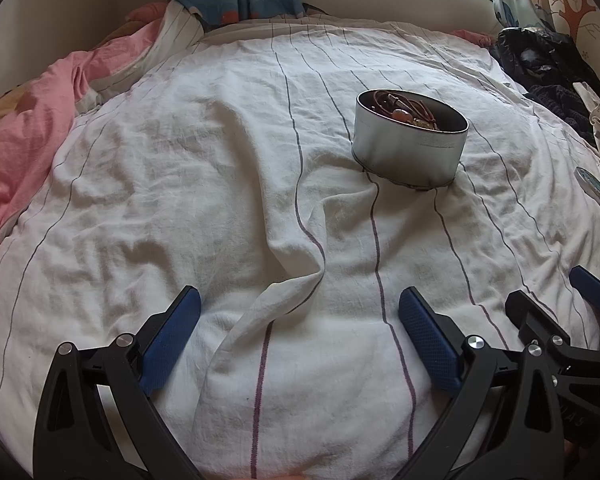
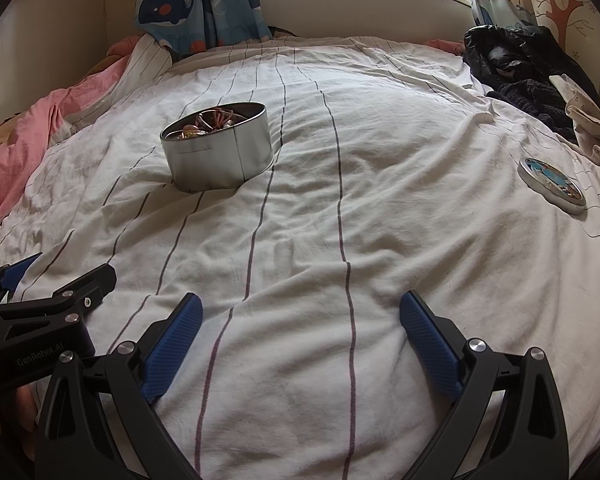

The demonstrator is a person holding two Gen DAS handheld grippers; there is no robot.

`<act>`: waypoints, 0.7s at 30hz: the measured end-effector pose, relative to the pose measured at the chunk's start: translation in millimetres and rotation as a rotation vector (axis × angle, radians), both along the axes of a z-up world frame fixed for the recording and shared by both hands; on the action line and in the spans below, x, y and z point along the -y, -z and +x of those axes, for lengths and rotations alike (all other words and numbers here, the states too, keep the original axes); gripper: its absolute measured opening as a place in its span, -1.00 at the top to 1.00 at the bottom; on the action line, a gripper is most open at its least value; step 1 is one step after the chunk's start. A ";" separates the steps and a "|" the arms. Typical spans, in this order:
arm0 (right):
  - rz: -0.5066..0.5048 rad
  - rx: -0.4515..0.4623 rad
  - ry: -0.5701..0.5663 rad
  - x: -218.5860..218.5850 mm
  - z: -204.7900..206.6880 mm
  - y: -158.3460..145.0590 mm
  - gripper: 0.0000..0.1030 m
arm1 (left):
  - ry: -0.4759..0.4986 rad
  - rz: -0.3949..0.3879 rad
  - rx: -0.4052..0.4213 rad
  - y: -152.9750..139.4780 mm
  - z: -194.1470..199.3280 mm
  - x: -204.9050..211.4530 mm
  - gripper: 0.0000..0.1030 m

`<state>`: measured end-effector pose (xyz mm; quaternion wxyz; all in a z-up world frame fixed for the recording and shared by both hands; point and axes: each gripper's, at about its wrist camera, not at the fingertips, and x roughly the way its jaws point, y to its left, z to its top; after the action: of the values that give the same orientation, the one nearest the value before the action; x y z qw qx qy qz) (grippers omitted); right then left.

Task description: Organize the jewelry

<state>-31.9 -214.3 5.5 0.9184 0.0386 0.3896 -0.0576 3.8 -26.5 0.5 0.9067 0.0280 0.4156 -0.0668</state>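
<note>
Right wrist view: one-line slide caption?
Open right gripper above striped bedsheet; jewelry-filled round tin ahead left, its lid lying apart at right.

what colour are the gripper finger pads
Blue, textured pads on black frames; clearest in the right wrist view.

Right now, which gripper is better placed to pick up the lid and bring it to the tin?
Right, probably. The lid lies on the sheet to the right, nearer the open right gripper; the left gripper, also open, faces the jewelry tin instead.
</note>
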 end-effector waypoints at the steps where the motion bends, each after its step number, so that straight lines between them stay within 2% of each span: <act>1: 0.000 0.000 0.000 0.1 0.1 0.0 -0.84 | 0.000 -0.002 -0.001 0.3 -0.8 -1.4 -0.86; 17: -0.003 -0.007 -0.006 0.4 1.8 1.3 -0.85 | 0.009 -0.012 0.015 -1.4 -9.3 -12.4 -0.86; 21: -0.004 -0.008 -0.006 -0.2 1.7 1.1 -0.85 | 0.009 -0.002 0.003 -2.3 0.5 1.2 -0.86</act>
<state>-30.2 -214.1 4.5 0.9170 0.0354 0.3935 -0.0556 4.2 -27.7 2.9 0.9070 0.0292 0.4139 -0.0713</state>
